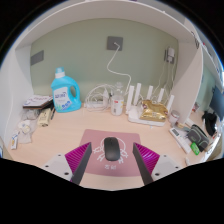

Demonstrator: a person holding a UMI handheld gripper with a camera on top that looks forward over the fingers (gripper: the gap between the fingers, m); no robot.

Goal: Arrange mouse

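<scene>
A: The mouse (112,150) sits on the pink mousepad (95,137), right between the open fingers of the gripper (112,163), a gap showing either side.

B: I'd close evenly on its flanks, keep it level.

A: Beyond it, a blue detergent bottle (65,94), a clear bottle (118,99), a white router (156,103), cables.

B: All well apart; nothing blocks the pad
</scene>
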